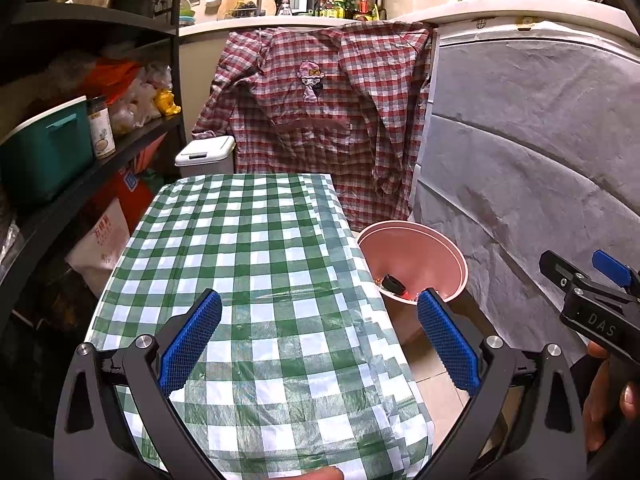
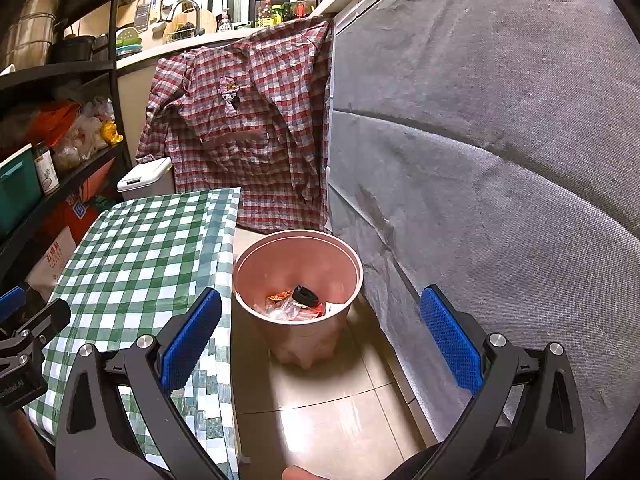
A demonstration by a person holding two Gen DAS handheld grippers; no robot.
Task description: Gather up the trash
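Trash [image 2: 298,304]: loose wrappers and a black round cap lying at the bottom of a pink bin [image 2: 256,252], which stands on the tiled floor [image 2: 332,408] ahead of and between the right gripper's [image 2: 320,334] two blue-padded fingers [image 2: 192,336]. Right gripper: fingers spread wide, nothing between them; the bin sits beyond the fingertips, nearer the left finger than the right, untouched by either. Table, covered in a green-and-white checked cloth [image 2: 132,248]: lies past the left finger of the right gripper, its edge just beside the bin. Grey fabric cover [image 2: 500,160]: hangs beyond the right finger and fills that side of the right wrist view. Left gripper [image 1: 320,338]: fingers likewise spread apart and empty, held over the checked cloth [image 1: 248,264], which runs forward between them. In the left wrist view the bin [image 1: 436,240] shows just past the tip of the right finger [image 1: 448,340], off the cloth's edge and lower down, with a little trash [image 1: 394,282] visible inside. Right gripper [image 1: 588,284] again: seen at the far right of the left wrist view, beyond the left gripper's right finger. Red checked shirt [image 1: 320,120]: hangs well ahead of both grippers' fingertips, beyond the table's far end. White lidded container [image 1: 206,152]: stands ahead of the left gripper's left finger, beside the shirt.
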